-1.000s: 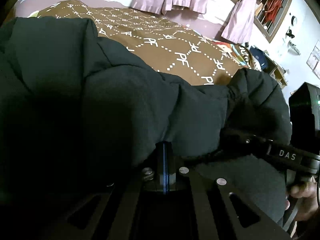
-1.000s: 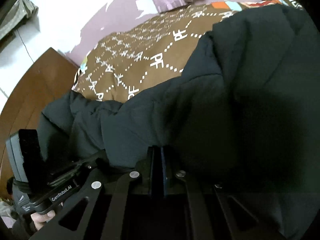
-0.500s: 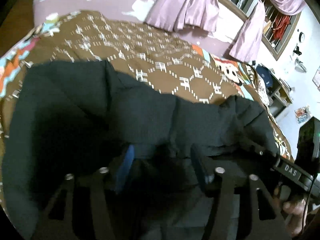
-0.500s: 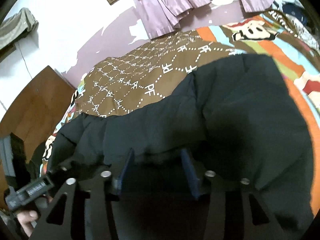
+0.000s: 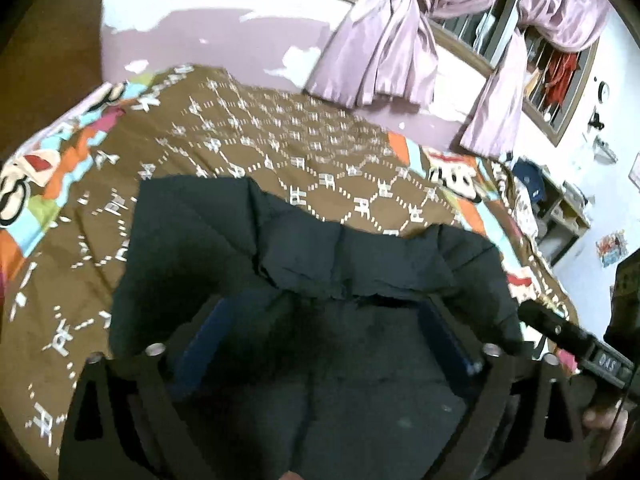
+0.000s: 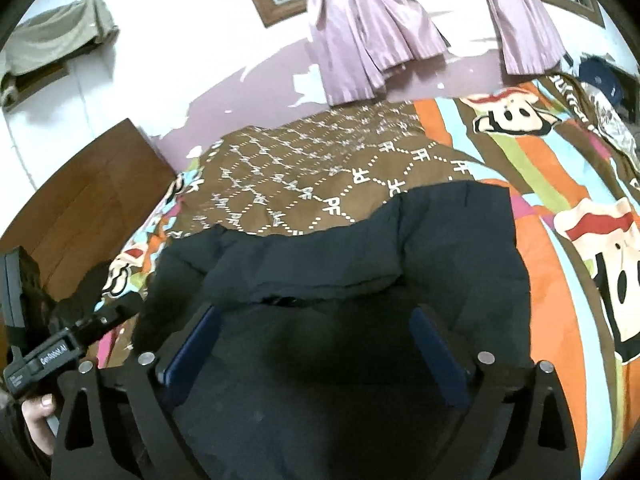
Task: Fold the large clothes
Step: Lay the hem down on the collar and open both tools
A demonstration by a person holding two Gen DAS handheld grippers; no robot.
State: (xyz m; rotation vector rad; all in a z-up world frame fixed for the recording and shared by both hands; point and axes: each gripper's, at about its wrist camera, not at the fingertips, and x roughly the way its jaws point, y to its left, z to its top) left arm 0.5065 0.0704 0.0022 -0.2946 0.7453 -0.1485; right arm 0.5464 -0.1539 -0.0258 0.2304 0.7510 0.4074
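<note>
A large black puffer jacket lies folded on the bed; it also shows in the right wrist view. My left gripper is open, its blue-padded fingers spread wide above the jacket's near fold, holding nothing. My right gripper is open too, hovering over the same fold. Each gripper appears in the other's view: the right one at the right edge, the left one at the left edge.
The bed carries a brown patterned blanket over a colourful cartoon sheet. A wooden headboard stands at left. Purple curtains hang on the far wall. Shelves with clutter stand to the right.
Both grippers were shut on the jacket's fabric a second ago. They have opened, let go and pulled back and up, so the jacket now lies on the bed.
</note>
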